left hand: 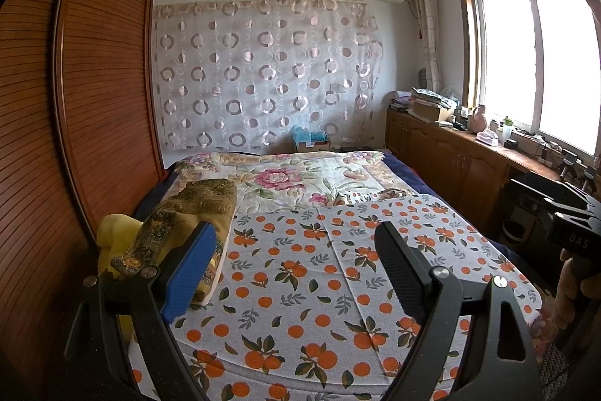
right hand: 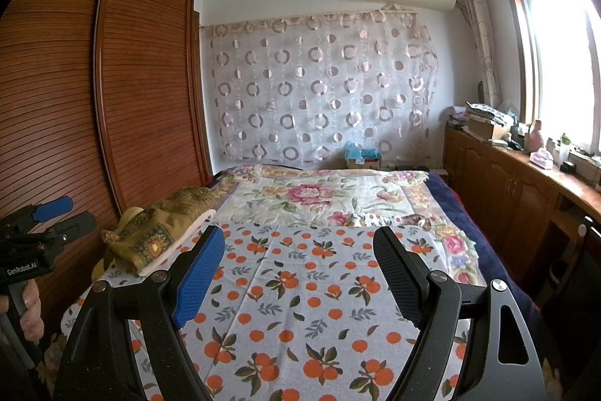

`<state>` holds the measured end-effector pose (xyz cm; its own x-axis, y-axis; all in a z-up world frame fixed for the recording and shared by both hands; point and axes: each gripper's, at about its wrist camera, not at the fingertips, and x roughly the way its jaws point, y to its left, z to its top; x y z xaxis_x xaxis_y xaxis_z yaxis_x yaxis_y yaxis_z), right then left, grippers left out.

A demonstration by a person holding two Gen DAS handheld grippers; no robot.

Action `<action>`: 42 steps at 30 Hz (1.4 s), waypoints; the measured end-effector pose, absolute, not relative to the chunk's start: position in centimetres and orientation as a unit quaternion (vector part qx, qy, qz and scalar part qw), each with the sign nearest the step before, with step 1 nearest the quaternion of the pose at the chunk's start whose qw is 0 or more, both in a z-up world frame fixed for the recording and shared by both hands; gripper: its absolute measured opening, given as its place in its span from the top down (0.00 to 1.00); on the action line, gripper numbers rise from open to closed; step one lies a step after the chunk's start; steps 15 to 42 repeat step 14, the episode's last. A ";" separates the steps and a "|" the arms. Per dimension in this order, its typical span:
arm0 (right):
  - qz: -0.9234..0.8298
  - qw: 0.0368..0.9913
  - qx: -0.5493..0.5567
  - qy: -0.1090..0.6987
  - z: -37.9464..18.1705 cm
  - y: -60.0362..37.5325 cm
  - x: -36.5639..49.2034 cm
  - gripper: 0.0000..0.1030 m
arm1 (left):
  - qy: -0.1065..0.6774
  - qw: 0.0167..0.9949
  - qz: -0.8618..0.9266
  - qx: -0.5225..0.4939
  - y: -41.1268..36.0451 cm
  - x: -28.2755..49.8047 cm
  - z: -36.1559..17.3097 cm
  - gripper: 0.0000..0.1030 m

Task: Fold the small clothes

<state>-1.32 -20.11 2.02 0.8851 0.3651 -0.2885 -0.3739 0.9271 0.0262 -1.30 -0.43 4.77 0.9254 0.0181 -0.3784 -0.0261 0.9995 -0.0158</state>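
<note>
A white cloth printed with oranges (left hand: 300, 273) (right hand: 300, 292) lies spread flat over the near part of the bed. An olive-brown patterned garment (left hand: 180, 217) (right hand: 165, 232) lies bunched at its left edge, on top of something yellow (left hand: 112, 232). My left gripper (left hand: 296, 243) hovers above the orange cloth, open, with nothing between its blue and black pads. My right gripper (right hand: 298, 245) hangs over the same cloth, also open and empty. In the right wrist view the left gripper (right hand: 62, 217) shows at the left edge, held by a hand (right hand: 32, 310).
A floral quilt (left hand: 300, 175) covers the far half of the bed. A tall wooden wardrobe (left hand: 75, 100) stands close along the left side. Low cabinets (left hand: 450, 153) with clutter run under the window on the right. A cardboard box (left hand: 311, 143) sits beyond the bed.
</note>
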 end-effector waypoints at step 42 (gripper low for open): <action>0.190 0.971 -0.015 0.147 1.8 -20.3 -1.4 0.20 | 0.193 0.981 0.010 -0.010 -0.4 -1.3 4.7 0.16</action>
